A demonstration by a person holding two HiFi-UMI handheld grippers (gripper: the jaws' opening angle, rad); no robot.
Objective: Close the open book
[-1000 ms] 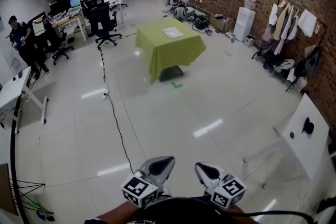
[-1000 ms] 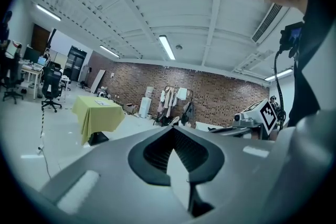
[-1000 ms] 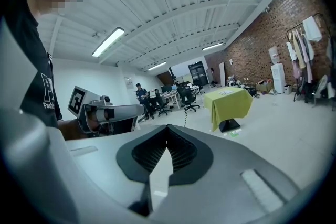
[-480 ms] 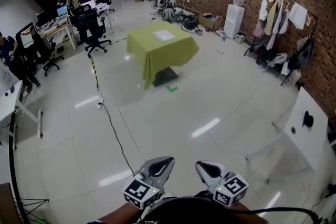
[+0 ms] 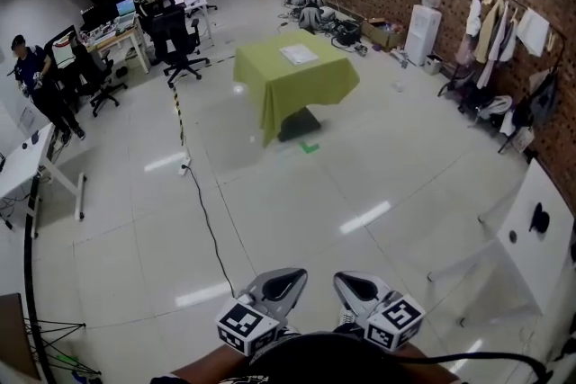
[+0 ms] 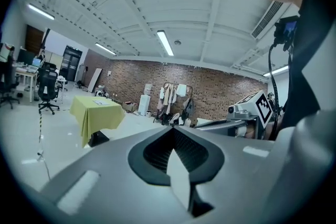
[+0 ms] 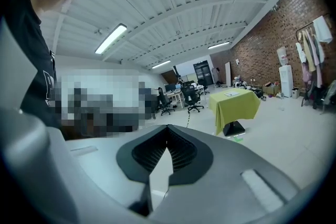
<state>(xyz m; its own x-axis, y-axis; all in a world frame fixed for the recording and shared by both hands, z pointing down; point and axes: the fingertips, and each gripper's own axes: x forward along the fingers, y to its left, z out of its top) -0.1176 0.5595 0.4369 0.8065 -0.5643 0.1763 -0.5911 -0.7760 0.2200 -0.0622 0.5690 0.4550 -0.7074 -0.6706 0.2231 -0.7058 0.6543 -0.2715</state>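
Left claw [image 6: 171,131]: your two jaws meet at the tips and there is nothing between them.
Right claw [image 7: 167,128]: the same here, the jaws are together at the tips and hold nothing.
Position of the claws: you hold both low and close to your body, side by side and a little apart, pointing forward over the floor.
Left marker cube [image 5: 245,325]: behind the left jaws, on your side.
Right marker cube [image 5: 393,324]: behind the right jaws, on your side.
Floor [image 5: 297,202]: pale glossy tiles, under the claws and ahead of them.
Black cable [image 5: 202,211]: lies on the floor ahead-left of the left claw and runs away from you.
White table [image 5: 526,238]: to the right of the right claw, near.
Green table [image 5: 306,85]: covered with a yellow-green cloth, well ahead of both claws.
Open book [image 5: 298,55]: lies flat on the top of the green table with white pages up, well apart from both claws.
Green mark [image 5: 309,147]: on the floor at the near side of the green table.
Clothes rack [image 5: 513,31]: far ahead-right, at the brick wall.
Office chairs [image 5: 180,40]: far ahead-left, beside desks.
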